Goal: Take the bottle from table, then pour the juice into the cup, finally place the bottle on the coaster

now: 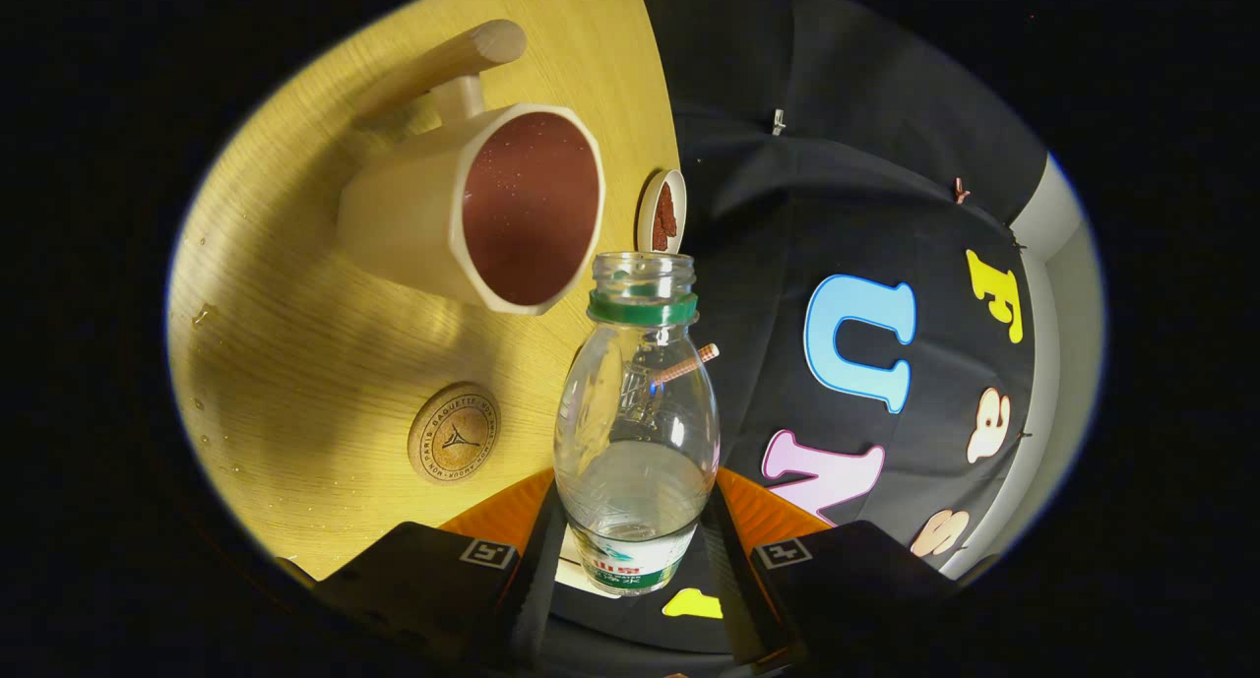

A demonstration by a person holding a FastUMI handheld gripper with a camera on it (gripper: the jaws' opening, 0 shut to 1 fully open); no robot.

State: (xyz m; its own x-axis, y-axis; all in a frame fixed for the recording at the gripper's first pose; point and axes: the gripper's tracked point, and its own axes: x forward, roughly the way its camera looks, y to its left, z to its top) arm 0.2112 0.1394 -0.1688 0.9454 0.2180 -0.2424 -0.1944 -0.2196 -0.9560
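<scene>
My gripper [635, 560] is shut on a clear plastic bottle [635, 432] with a green neck ring and no cap. The fingers [536, 560] press on its lower body, near the label. Clear liquid fills about the lower third. The bottle's open mouth is close beside the rim of a cream cup [413, 215] with a wooden handle and a reddish-brown inside. The whole scene looks rolled, so the bottle is leaning relative to the table. A round wooden coaster [454, 432] with a printed emblem lies on the table left of the bottle, nearer the fingers than the cup.
The light wooden table [285, 343] has a few drops on it near its far left side. A small white dish [661, 215] with something red-brown in it sits at the table's edge just past the bottle's mouth. The booth's black cloth wall [866, 215] hangs beyond the edge.
</scene>
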